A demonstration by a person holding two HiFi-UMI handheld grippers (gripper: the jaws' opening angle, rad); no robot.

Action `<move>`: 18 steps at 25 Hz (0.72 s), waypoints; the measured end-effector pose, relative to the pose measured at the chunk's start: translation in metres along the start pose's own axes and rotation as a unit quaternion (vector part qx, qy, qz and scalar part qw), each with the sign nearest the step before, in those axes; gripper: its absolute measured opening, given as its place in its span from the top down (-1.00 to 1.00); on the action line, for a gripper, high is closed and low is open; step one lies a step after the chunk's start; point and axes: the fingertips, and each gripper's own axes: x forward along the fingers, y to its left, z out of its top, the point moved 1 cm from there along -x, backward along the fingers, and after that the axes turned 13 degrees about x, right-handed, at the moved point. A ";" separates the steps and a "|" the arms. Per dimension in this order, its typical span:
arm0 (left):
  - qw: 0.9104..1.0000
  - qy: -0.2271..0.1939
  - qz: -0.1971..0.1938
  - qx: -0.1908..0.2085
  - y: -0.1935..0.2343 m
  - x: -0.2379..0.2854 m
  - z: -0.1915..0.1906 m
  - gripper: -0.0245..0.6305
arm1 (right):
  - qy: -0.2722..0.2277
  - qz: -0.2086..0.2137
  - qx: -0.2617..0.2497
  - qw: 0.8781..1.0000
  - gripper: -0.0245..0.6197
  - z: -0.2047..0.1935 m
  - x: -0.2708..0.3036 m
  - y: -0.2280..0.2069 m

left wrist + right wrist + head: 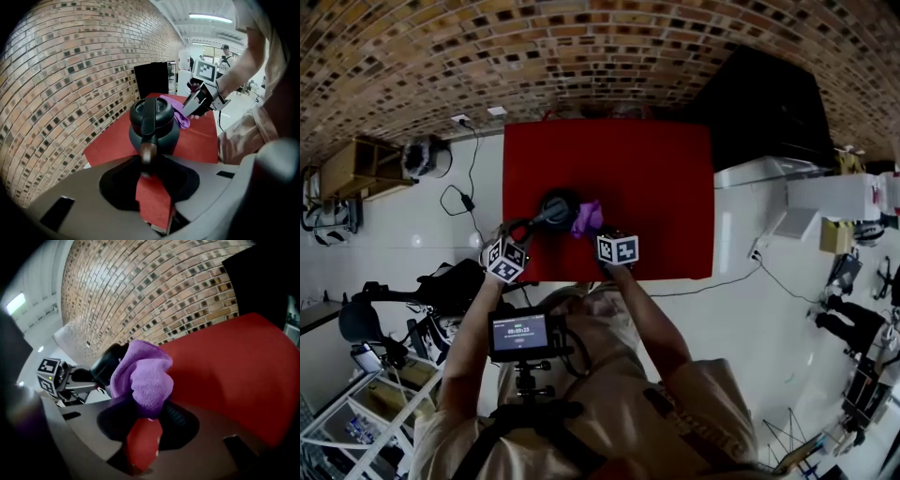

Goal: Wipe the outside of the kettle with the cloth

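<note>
My left gripper (148, 172) is clamped on the handle of the kettle (153, 125), left of middle on the red table (675, 187). My right gripper (149, 417) pinches the purple cloth (146, 376) at the kettle's side. I judge the wiping is under way, with most of the body left.

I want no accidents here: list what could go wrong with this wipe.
The left gripper pinches only the tip of the kettle handle; a sideways push may twist or tip it. The cloth sits bunched in the right gripper and may slip out.
</note>
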 end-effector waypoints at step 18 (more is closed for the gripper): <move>0.995 0.057 0.035 0.078 0.044 0.006 -0.014 0.59 | -0.002 -0.044 -0.062 0.997 0.48 0.028 -0.023 -0.046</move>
